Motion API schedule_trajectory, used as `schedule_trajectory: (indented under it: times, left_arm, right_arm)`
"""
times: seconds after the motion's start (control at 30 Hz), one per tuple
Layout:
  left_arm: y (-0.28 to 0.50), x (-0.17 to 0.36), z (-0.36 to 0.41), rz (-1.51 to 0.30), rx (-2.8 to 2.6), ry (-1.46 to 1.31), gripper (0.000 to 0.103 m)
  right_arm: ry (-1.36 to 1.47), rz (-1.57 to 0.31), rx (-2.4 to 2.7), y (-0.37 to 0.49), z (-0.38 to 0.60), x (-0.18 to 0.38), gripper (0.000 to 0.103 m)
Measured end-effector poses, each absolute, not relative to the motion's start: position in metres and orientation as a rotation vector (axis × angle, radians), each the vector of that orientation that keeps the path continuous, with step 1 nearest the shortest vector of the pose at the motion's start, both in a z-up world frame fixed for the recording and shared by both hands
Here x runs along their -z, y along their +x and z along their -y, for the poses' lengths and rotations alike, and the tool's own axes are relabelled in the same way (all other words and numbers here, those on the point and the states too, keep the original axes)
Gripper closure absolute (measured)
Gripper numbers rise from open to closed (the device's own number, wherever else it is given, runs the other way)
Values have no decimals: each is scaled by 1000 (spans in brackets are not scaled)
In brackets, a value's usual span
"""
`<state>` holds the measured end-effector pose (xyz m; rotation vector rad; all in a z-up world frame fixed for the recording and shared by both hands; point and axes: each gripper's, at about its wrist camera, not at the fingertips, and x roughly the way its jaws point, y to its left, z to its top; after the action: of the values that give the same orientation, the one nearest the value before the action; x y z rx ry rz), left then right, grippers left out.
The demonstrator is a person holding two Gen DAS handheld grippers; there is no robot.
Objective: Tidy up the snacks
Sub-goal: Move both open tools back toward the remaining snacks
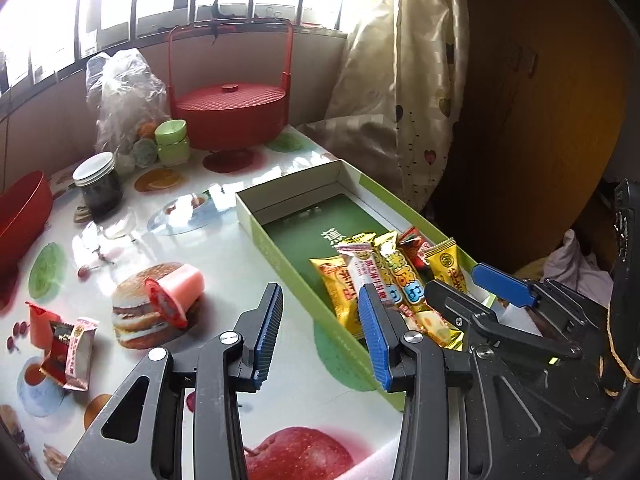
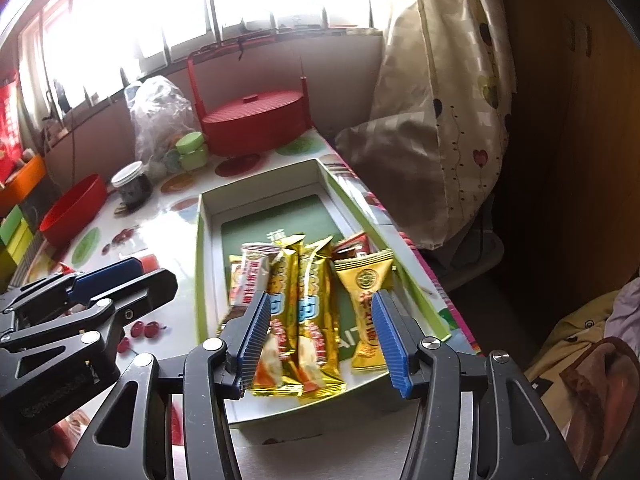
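Note:
A green cardboard box (image 1: 280, 256) (image 2: 202, 240) lies open on the table and holds several snacks: long gold packets (image 1: 400, 276) (image 2: 316, 304), a white-and-pink bar (image 2: 250, 276), a gold candy (image 2: 368, 292) and a red packet (image 2: 352, 246). My right gripper (image 2: 323, 332) hovers open over the near end of the box. The gold packets lie below its fingers, and the pads do not press on them. My left gripper (image 1: 322, 320) stands open and empty just left of the box's near wall. Left of it lie a pink jelly cup (image 1: 180, 288) on its side and small wrapped snacks (image 1: 80, 352).
A red lidded basket (image 1: 232, 112), green cups (image 1: 172, 140), a plastic bag (image 1: 124, 96) and a dark jar (image 1: 98, 188) stand at the back of the table. A red bowl (image 1: 20, 216) sits at the far left. A curtain (image 1: 400, 80) hangs beside the table's right edge.

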<state>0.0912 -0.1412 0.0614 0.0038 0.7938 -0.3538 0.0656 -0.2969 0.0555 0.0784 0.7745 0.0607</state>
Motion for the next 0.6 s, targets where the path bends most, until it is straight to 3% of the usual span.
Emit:
schedule_trajectory:
  times: [0.6]
  left_arm:
    - [91, -55, 80, -795, 219, -63, 62]
  right_arm:
    - [49, -770, -163, 82, 252, -59, 51]
